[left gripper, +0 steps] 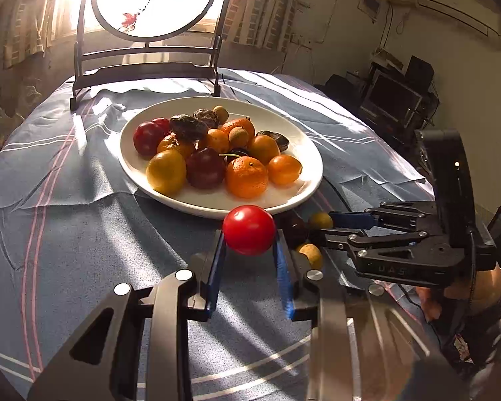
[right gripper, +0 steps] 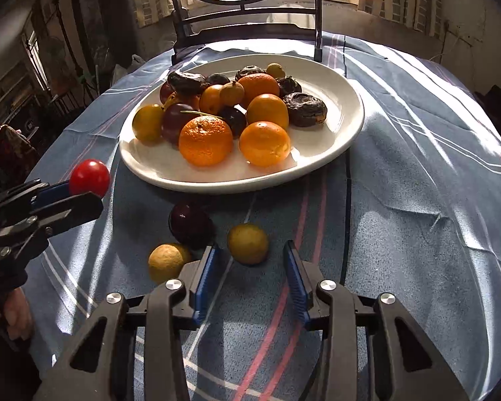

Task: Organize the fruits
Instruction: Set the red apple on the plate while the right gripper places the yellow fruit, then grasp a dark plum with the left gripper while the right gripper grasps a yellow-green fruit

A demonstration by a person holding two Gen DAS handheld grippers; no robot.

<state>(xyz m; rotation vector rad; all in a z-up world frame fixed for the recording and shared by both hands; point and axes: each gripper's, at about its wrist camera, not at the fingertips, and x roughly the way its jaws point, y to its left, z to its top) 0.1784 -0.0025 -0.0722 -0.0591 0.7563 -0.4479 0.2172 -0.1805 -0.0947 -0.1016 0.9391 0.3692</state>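
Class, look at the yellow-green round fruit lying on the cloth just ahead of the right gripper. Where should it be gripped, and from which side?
Grip the yellow-green fruit across its widest middle, approaching from the near side with the open right gripper lowered around it. It is round, so either axis works, but the dark plum sits close on its left; keep the finger clear.

Table, round: we record a blue-grey striped tablecloth (right gripper: pixel 417 234) covering it, creased. On the cloth we list: one white oval plate (right gripper: pixel 334 140) heaped with fruit; a dark-framed round screen stand (left gripper: pixel 143 77) at the far edge; near the plate's front rim, one dark plum (right gripper: pixel 190 222) and two small yellowish fruits (right gripper: pixel 247 243), (right gripper: pixel 166 262).
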